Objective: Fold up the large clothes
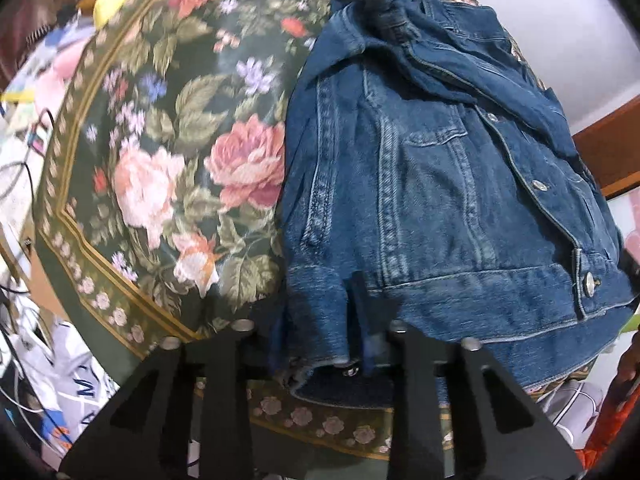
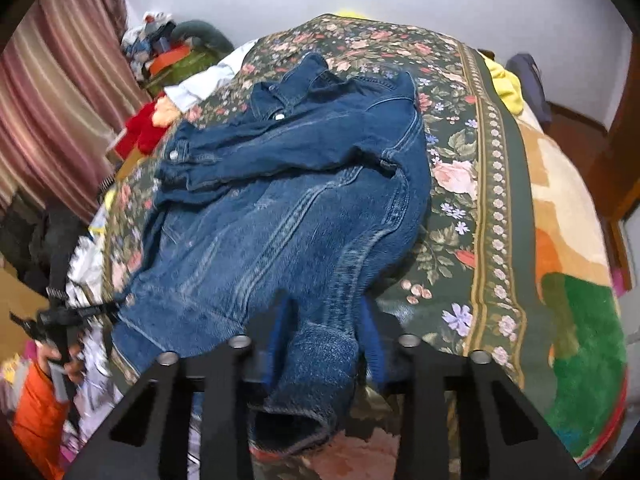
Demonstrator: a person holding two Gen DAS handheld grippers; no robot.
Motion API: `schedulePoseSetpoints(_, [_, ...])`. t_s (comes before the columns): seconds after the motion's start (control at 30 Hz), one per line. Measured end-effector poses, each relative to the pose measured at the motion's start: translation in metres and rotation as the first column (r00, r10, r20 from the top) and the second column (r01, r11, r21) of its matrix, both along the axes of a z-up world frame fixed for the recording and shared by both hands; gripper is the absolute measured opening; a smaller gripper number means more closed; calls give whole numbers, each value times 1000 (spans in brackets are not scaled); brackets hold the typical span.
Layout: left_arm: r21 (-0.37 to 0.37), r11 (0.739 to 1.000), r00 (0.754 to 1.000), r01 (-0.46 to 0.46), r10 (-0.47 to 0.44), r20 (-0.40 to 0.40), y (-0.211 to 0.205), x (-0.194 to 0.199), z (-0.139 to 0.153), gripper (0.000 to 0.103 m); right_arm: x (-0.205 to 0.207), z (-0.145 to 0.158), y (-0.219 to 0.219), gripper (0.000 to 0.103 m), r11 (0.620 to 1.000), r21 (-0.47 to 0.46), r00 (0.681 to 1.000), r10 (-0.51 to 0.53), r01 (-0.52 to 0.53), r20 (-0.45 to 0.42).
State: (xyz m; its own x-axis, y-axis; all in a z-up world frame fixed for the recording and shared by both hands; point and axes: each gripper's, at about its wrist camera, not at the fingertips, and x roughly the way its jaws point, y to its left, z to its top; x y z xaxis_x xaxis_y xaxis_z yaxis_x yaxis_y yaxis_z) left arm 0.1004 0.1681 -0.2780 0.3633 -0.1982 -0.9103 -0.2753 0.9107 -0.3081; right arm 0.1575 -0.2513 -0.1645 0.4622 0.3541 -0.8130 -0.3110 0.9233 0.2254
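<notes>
The bed (image 2: 568, 216) fills most of what I see, covered by a dark green floral spread (image 1: 168, 128) with a gold border band, and a bright orange and green blanket (image 2: 580, 320) lies along its far side in my right view. On the spread lies the denim jacket (image 2: 288, 208), front up with buttons showing, collar toward the wall and hem toward me; one sleeve is already laid across the chest, which I judge is a first fold made to narrow the body. I stand at the hem end, since that edge must travel toward the collar. My left tongs (image 1: 358, 300) are narrowed onto the hem band near one bottom corner, denim pinched between the pads. My right tongs (image 2: 326, 320) are narrowed onto a bunched fold of denim at the opposite end of the hem, where a cuff-like opening sags over the bed's near edge. Holding both ends should, I judge, let the hem lift level rather than twist. Open spread lies beside the jacket on both sides and beyond the collar, so there is room to carry the hem forward. The crowding is at the edges: piled clothes (image 2: 160, 52) by the striped curtain (image 2: 64, 92), and loose cables (image 1: 16, 176) off the bed's side.
</notes>
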Motion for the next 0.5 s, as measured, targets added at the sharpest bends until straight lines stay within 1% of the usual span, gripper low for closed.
schedulePoseSetpoints(0.07, [33,999,999,6,-7,39,-3,3,15,17,7,2,-2,24,999,53,1000,-6,7,-9])
schedulePoseSetpoints(0.1, [60,998,997,7,-11,74,-6,5,27,17,10,3,-2,22,998,65,1000,-4,5,-11])
schedulePoseSetpoints(0.13, [78,997,996,8,-15,93,-7,8,36,17,13,5,1,21,998,66,1000,11,-10,-16])
schedulePoseSetpoints(0.17, [99,995,991,8,-21,129,-10,11,52,17,17,8,5,21,998,54,999,35,-34,-6])
schedulePoseSetpoints(0.23, [105,994,983,9,-28,183,-9,18,73,17,22,16,8,20,997,56,998,55,-56,17])
schedulePoseSetpoints(0.27, [113,994,973,11,-37,229,-12,23,91,17,27,24,11,20,996,64,997,66,-68,34])
schedulePoseSetpoints(0.3, [122,992,966,12,-43,254,-12,31,102,17,31,30,12,20,995,71,997,68,-71,47])
schedulePoseSetpoints(0.43, [194,981,914,-27,-54,402,-15,60,159,17,53,51,17,20,993,96,993,65,-75,100])
schedulePoseSetpoints(0.5, [219,974,899,-52,-50,436,-8,78,171,16,67,62,20,19,994,86,989,50,-62,140])
